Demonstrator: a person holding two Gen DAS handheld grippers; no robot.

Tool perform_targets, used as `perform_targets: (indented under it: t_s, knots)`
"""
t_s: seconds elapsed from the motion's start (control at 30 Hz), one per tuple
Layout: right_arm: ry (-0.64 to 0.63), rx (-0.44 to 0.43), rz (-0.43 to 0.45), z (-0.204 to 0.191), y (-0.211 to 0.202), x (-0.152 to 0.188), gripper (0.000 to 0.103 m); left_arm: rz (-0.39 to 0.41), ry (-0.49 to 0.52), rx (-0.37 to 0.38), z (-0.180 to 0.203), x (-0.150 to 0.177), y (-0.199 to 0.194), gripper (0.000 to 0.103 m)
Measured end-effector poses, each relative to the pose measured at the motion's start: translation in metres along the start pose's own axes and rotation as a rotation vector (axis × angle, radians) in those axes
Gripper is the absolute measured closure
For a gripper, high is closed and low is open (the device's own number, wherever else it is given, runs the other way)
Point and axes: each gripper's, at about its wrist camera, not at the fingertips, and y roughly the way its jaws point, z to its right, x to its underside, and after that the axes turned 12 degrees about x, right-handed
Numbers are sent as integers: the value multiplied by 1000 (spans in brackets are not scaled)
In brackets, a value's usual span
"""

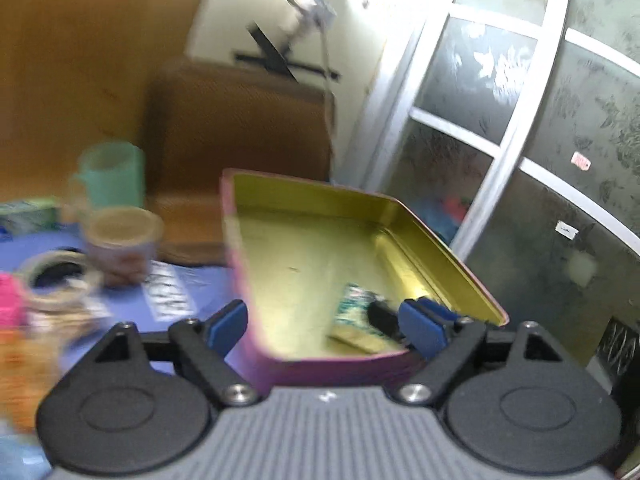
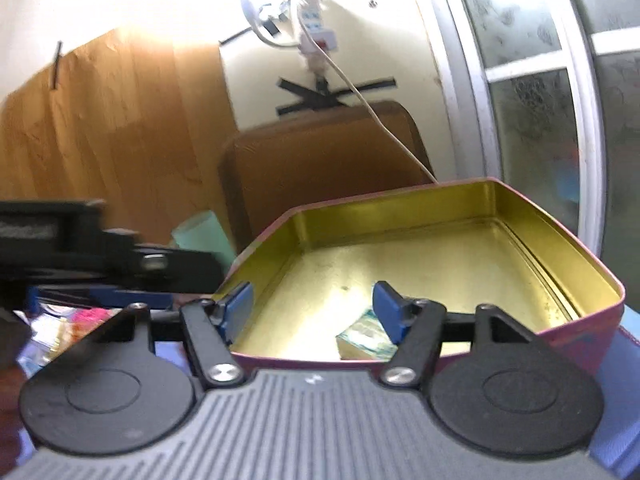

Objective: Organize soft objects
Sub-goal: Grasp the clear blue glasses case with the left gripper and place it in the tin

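A shallow tin (image 1: 440, 248), gold inside and pink outside, stands on the blue table cover. A small green-and-white packet (image 1: 354, 318) lies on its floor near the front wall, with a small dark thing beside it. My left gripper (image 1: 324, 328) hangs open over the tin's near edge, its left finger outside the wall and its right finger by the packet. In the right wrist view the same tin (image 2: 560, 240) fills the middle. There my right gripper (image 2: 314, 312) is open above the front wall, and the packet (image 2: 364, 340) lies just below its right finger, untouched.
Left of the tin stand a mint cup (image 1: 112, 176), a lidded paper tub (image 1: 124, 236), a tape roll (image 1: 60, 276) and a pink item (image 1: 10, 300). A brown chair back (image 1: 240, 128) is behind, and a window frame (image 1: 516, 120) at right. A white cable (image 2: 372, 108) hangs down the wall.
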Motion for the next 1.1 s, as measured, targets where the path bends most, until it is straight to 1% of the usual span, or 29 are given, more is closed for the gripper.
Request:
perform_targets:
  t_s: [0.07,0.1,0.13,0.2,0.23,0.27,0.3,0.33,0.37,0.43,0.5,0.53,0.6,0.63,0.7,0.8,0.87,0.9,0.93,0.97,1.0,1.1]
  knots:
    - [-1,-57,22,-10,-8,-1,35,44,1,-38,-13,6,-36,12]
    - [-5,-97,23,-9,-6,-4,35,69,-9,-67,-23,11,-56,10]
    - [-20,-147,9,-16,-5,-4,35,97,-32,-109,-36,18,-78,10]
    - [-59,-270,-53,-38,-1,-4,35,132,-97,-189,-60,29,-113,9]
    - [-80,-337,-89,-51,2,-2,33,138,-142,-247,-74,35,-130,9]
    - [-111,-406,-133,-68,4,2,32,135,-182,-311,-86,41,-144,9]
    - [-149,-463,-177,-85,8,5,31,129,-217,-382,-98,47,-157,9]
    - [-200,-515,-214,-105,10,10,30,124,-241,-438,-106,52,-167,9]
    - [-262,-563,-235,-125,11,18,30,116,-267,-497,-114,58,-177,9]
    - [-364,-607,-250,-160,14,30,26,95,-312,-589,-128,68,-191,7]
    - [-444,-625,-279,-189,22,41,26,73,-351,-639,-140,77,-197,7]
    - [-477,-642,-310,-204,28,46,26,64,-374,-644,-146,83,-200,7]
    - [-515,-656,-351,-217,29,58,26,57,-425,-618,-155,91,-202,7]
    - [-533,-655,-361,-223,27,63,34,59,-457,-585,-160,94,-202,7]
    - [-552,-636,-365,-230,21,70,41,61,-494,-518,-166,98,-200,7]
    - [-539,-640,-376,-229,-2,70,46,69,-495,-465,-167,96,-191,6]
    - [-521,-655,-396,-229,-16,71,47,75,-510,-403,-160,99,-186,7]
    - [-504,-670,-410,-227,-23,74,47,73,-513,-377,-160,102,-184,14]
    - [-492,-683,-425,-222,-27,76,47,61,-508,-356,-156,104,-180,24]
    - [-483,-694,-432,-220,-31,80,47,61,-489,-353,-150,107,-181,25]
    - [-482,-696,-427,-222,-33,83,47,56,-470,-358,-145,106,-176,30]
    - [-478,-668,-397,-222,-40,84,48,43,-452,-351,-135,101,-170,34]
